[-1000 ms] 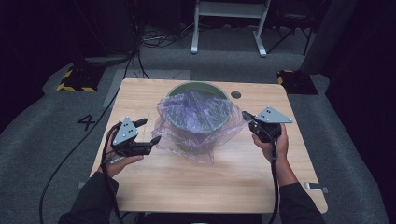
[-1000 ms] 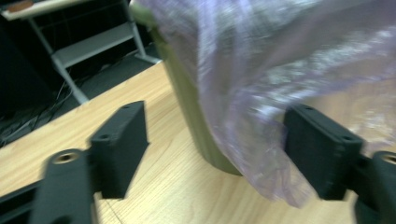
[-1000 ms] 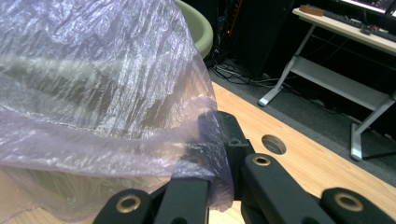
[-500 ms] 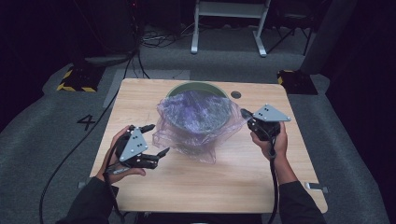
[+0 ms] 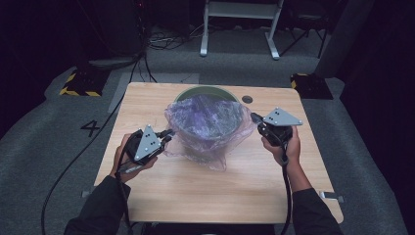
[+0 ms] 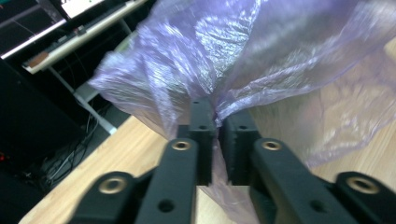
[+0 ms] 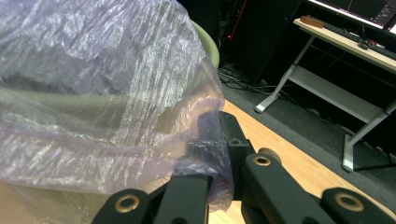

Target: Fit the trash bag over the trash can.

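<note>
A green round bin (image 5: 203, 91) stands mid-table with a translucent purple plastic bag (image 5: 208, 122) draped over it. My left gripper (image 5: 168, 135) is at the bag's left edge. Its jaws have just been closing. In the left gripper view they (image 6: 217, 119) pinch a fold of the bag's film (image 6: 261, 51) between the pads. My right gripper (image 5: 255, 118) sits at the bag's right edge, shut on the film. In the right gripper view the bag (image 7: 93, 93) wraps over its jaws (image 7: 219, 133), and the bin's rim (image 7: 211, 46) shows behind.
The wooden table (image 5: 235, 191) has bare room in front of the bin and a small round hole (image 5: 247, 99) behind it. On the floor beyond stand a white desk frame (image 5: 240, 24), cables and a yellow-black striped block (image 5: 78, 84).
My left gripper moved a little right toward the bag, and its open jaws have closed on the bag's left edge. The right gripper kept still on the bag.
</note>
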`<state>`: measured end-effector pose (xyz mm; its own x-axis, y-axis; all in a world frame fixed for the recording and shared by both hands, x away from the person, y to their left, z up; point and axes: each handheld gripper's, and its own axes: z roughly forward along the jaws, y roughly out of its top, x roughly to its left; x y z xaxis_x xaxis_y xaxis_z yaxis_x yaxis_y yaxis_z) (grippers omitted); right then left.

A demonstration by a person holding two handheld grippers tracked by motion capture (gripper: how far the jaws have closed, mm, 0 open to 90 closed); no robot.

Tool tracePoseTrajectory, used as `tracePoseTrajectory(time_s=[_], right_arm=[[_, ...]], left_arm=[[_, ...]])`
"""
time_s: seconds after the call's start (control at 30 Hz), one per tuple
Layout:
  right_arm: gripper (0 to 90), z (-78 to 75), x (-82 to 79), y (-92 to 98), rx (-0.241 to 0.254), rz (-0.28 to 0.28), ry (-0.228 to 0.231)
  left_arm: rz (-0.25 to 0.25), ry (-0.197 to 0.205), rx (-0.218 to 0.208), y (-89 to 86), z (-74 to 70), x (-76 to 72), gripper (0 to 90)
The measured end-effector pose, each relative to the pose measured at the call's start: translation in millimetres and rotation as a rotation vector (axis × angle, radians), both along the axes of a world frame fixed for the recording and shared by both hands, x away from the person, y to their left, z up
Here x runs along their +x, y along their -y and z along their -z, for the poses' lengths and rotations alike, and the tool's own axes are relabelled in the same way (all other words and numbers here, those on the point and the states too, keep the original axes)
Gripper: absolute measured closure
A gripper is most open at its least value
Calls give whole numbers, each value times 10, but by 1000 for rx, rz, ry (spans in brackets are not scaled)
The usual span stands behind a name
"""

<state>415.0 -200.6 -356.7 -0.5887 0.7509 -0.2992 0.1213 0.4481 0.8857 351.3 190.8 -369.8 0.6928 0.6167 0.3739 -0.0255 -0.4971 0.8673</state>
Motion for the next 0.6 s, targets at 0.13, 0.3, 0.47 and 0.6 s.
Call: tracePoseTrajectory(time_s=[0.13,0.3,0.47,0.6], right_arm=[[900,-28,24,-8,-3,-1,0],[900,-90,53,-42,-7,-3,8],[900,-139,123,-63,-10,0,-4],[900,-182,212,-55,-7,5,-20]], left_arm=[[11,-1,-69,-77,-93,22,895],[17,8,-91,-92,-197,65,897],[26,18,-131,-113,-327,117,898],[16,-2,-185,-157,-426,233,898]])
